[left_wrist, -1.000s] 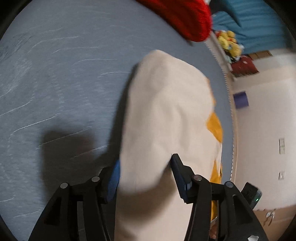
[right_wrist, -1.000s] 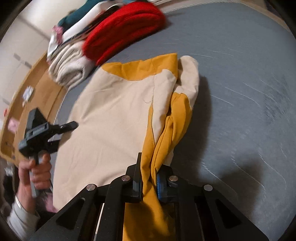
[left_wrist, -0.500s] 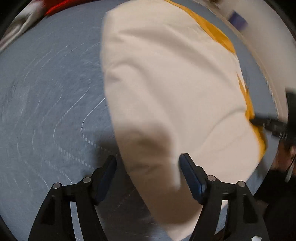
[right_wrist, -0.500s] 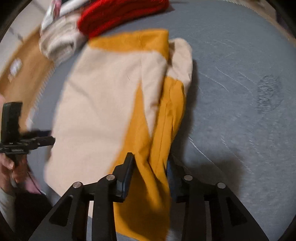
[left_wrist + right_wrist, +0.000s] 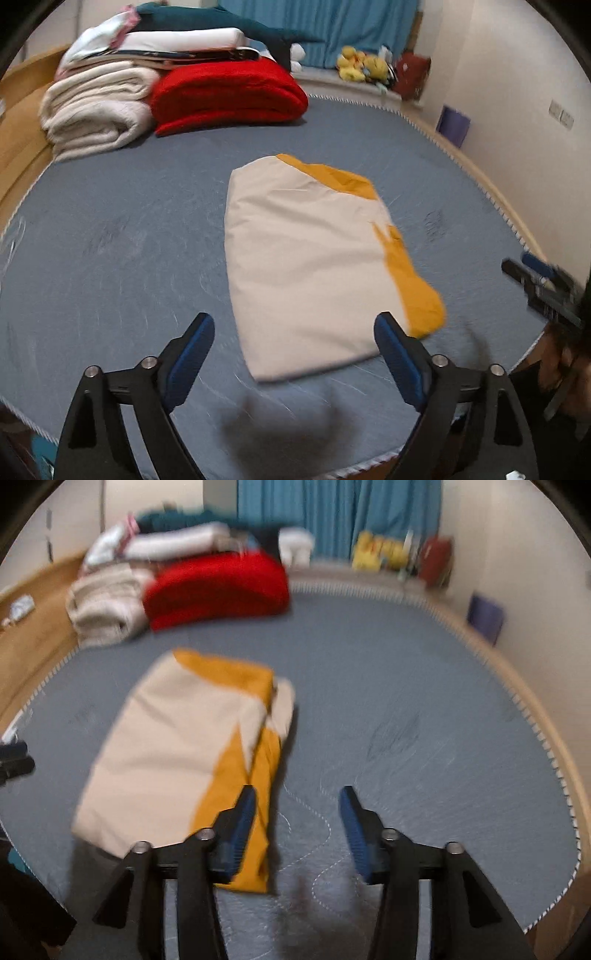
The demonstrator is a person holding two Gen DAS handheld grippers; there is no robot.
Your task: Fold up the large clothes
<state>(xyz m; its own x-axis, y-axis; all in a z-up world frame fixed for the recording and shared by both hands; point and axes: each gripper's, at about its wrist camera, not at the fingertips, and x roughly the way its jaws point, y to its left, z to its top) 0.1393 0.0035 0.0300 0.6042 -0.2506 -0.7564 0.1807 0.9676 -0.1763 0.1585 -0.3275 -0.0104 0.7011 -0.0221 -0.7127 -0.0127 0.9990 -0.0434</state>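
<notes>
Both grippers have let go of the garment (image 5: pixel 306 254) they were pinching a second ago: the left gripper (image 5: pixel 293 334) and the right gripper (image 5: pixel 297 808) have pulled up and back, their jaws are opening, and nothing is between the blue pads now. The cream and mustard garment, which was hanging from the jaws, lies as a flat folded rectangle on the grey mattress (image 5: pixel 110 229), just ahead of the left gripper and ahead and to the left of the right one, whose left finger overlaps the mustard edge in view without pressing on it. That suggests this fold is laid down; either another fold across it or moving on to the next piece seems to remain. Far ahead of both grippers, at the head of the bed, sit a folded red blanket (image 5: pixel 229 96) and a stack of white bedding (image 5: pixel 96 107), well apart from the garment. Nothing lies between the grippers and the cloth, though the right view is blurred.
</notes>
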